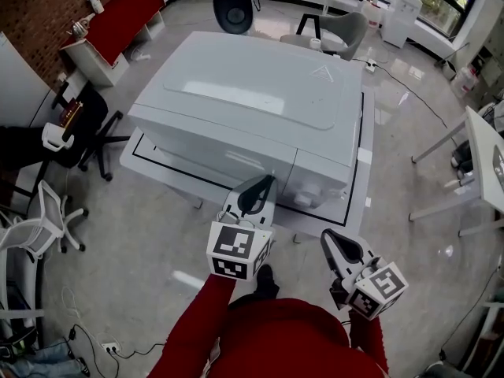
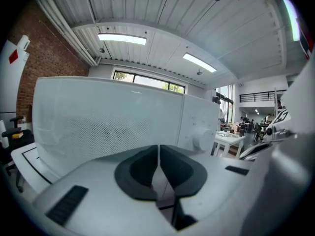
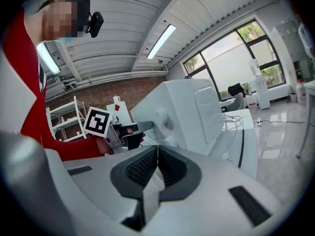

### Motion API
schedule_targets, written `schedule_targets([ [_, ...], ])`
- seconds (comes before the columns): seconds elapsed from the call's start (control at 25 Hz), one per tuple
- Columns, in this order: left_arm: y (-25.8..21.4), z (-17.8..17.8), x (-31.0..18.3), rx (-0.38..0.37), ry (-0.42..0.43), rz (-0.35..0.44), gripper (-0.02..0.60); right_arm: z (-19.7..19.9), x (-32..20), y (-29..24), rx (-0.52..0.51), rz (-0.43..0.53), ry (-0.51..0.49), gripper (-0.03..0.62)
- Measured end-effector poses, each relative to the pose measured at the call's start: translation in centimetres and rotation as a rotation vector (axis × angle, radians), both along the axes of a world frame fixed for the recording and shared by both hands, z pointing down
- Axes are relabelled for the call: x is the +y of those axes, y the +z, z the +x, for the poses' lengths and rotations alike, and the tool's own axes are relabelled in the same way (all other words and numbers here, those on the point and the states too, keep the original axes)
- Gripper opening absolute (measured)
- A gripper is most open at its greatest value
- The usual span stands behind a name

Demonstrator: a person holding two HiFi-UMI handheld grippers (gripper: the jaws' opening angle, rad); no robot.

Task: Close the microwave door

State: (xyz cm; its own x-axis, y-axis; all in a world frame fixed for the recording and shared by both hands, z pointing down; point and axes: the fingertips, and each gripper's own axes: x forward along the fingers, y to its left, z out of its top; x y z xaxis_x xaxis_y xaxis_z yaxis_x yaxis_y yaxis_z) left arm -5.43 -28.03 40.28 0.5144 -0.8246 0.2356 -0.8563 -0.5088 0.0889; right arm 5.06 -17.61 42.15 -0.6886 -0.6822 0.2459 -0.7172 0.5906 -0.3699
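Note:
The white microwave [image 1: 252, 93] stands on a low white table [image 1: 153, 164]. Its door [image 1: 220, 152] lies flush with the front, beside the control panel and knob [image 1: 305, 191]. My left gripper [image 1: 266, 181] is shut and empty, tips close to the front near the seam between door and panel; whether they touch I cannot tell. In the left gripper view the meshed door window [image 2: 98, 122] and knob [image 2: 202, 139] fill the space beyond the closed left gripper [image 2: 159, 149]. My right gripper [image 1: 327, 237] hangs lower right, shut and empty, clear of the oven. The right gripper view shows the microwave [image 3: 192, 112] and left gripper [image 3: 133, 129] beyond the right gripper [image 3: 157, 151].
Office chairs [image 1: 47, 219] stand at the left, a black chair [image 1: 79, 132] near the table's left corner. A red bench [image 1: 118, 14] lines the brick wall. A grey chair [image 1: 342, 30] sits behind the microwave and a white table [image 1: 484, 156] at the right.

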Motion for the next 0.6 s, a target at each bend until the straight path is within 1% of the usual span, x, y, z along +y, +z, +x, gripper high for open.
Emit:
schedule_targets([
  [0.2,0.0,0.1,-0.1,0.006,0.003,0.011,0.026,0.3,0.1,0.3,0.001,-0.011,0.015,0.015],
  [0.36,-0.3,-0.2,0.5,0.009,0.012,0.043,0.018,-0.1,0.2,-0.3,0.001,0.006,0.006,0.015],
  [0.48,-1.5,-0.9,2.2,0.040,0.064,0.079,0.012,-0.2,0.1,-1.1,-0.011,0.032,-0.001,0.015],
  [0.6,-2.8,-1.8,4.5,0.034,0.132,0.125,0.011,-0.3,0.2,-2.0,-0.030,0.071,-0.003,0.015],
])
